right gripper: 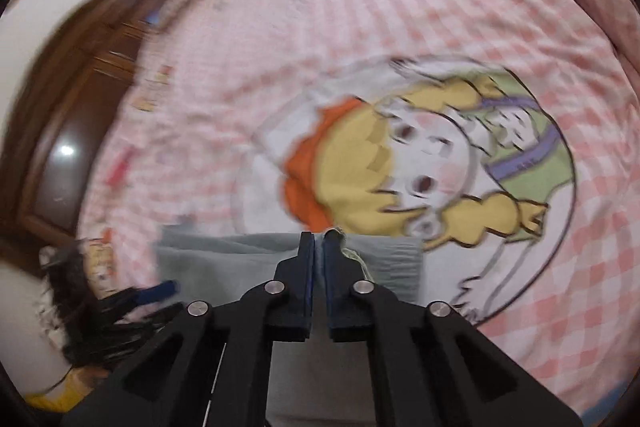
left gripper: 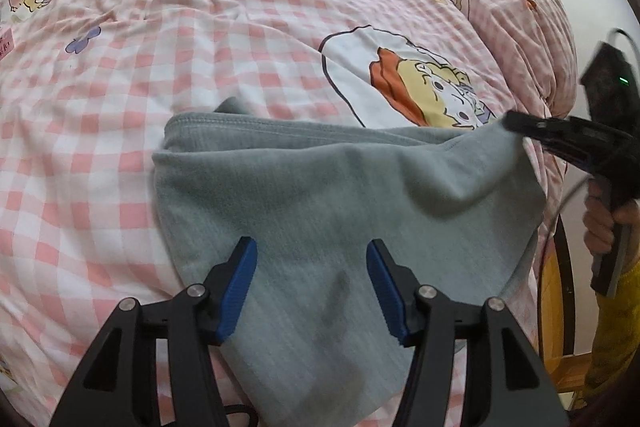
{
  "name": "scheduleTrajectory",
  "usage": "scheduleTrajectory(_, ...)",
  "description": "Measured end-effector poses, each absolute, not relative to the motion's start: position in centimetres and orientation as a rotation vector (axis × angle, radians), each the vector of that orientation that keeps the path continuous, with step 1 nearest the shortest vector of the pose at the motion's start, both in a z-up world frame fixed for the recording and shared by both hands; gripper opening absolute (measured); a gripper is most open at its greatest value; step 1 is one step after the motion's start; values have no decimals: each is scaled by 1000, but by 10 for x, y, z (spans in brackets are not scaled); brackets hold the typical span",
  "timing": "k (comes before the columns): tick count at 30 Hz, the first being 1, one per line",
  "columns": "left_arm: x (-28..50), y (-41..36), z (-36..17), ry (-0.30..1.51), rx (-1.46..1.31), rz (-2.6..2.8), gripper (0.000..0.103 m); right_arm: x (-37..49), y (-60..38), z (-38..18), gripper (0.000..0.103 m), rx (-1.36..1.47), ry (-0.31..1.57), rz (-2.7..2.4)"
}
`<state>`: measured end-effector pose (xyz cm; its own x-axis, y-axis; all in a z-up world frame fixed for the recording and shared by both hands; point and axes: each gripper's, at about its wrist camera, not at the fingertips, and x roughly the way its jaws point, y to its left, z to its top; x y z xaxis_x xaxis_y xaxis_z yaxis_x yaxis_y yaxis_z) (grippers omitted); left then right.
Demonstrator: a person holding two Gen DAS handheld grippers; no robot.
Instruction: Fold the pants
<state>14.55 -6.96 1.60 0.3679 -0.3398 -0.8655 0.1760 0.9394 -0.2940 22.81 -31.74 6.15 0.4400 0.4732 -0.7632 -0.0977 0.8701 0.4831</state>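
Grey-green pants [left gripper: 320, 195] lie folded on the pink checked bed cover [left gripper: 160, 39]. My left gripper [left gripper: 312, 251] hovers open just above their near part, blue pads [left gripper: 240, 291] wide apart, nothing between them. At the right of the left wrist view, my right gripper [left gripper: 516, 125] pinches the pants' far right corner and lifts it off the bed. In the blurred right wrist view, the right gripper [right gripper: 319, 237] is shut on the edge of the pants [right gripper: 224, 263], with a frayed thread beside the pads. The left gripper [right gripper: 160, 291] shows as a blur at the lower left.
A pink checked pillow [left gripper: 520, 11] lies at the far right of the bed. A large cartoon print [left gripper: 424, 87] lies just beyond the pants. Dark wooden furniture [right gripper: 68, 115] stands beside the bed. A hand [left gripper: 604, 223] holds the right gripper's handle.
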Motion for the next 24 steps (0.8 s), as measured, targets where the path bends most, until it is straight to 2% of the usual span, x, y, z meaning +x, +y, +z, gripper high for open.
scheduleTrajectory(5,146,-70,15,1150,-165,-332,60,194,-286,72,5,280,1065,566)
scheduleTrajectory(12,148,-70,16,1145,-176,-324,60,165,-258,44,5,117,1165,635)
scheduleTrajectory(14,148,-70,16,1144,-175,-325,60,164,-258,43,4,111,1157,612)
scheduleTrajectory(20,149,-65,21,1127,-167,-307,60,178,-292,80,3,131,972,387)
scheduleTrajectory(24,147,-62,18,1137,-174,-302,60,210,-327,65,3,70,994,100)
